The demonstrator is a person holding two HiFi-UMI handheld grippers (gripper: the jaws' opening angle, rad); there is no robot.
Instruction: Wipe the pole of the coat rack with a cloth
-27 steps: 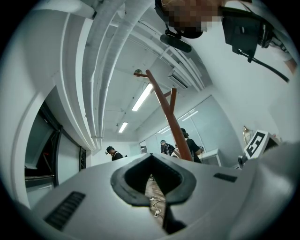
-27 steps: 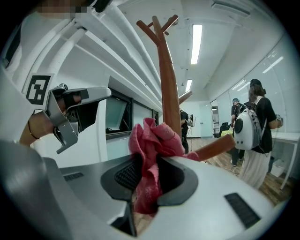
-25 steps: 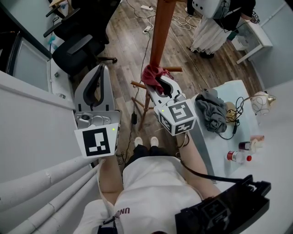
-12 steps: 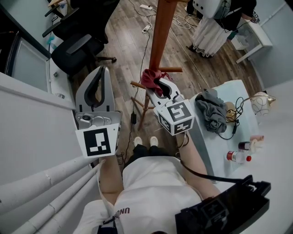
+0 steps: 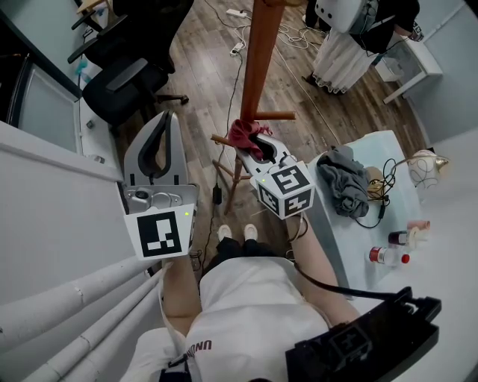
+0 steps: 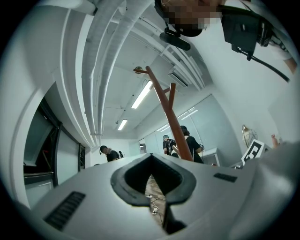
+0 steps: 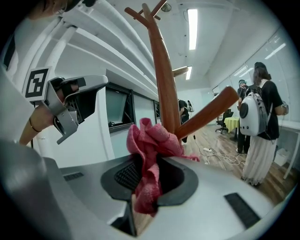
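The coat rack's brown pole (image 5: 258, 60) rises from the wood floor ahead of me; in the right gripper view the pole (image 7: 164, 79) stands just beyond the jaws. A crumpled red cloth (image 5: 242, 136) is pressed to the pole between two short pegs, low on it. My right gripper (image 5: 254, 143) is shut on that cloth (image 7: 149, 145), which bulges out above the jaws. My left gripper (image 5: 166, 119) is held up to the left, away from the pole, shut with nothing in it. In the left gripper view the pole (image 6: 171, 117) shows further off.
A black office chair (image 5: 123, 82) stands at the far left. To the right is a pale table (image 5: 373, 145) with a grey cloth (image 5: 345, 179), cables and a bottle (image 5: 388, 256). A person (image 5: 343, 37) stands beyond the rack, with cords (image 5: 239, 13) on the floor.
The right gripper has slid the red cloth a little down the pole, towards the pegs and base. The left gripper has stayed still.
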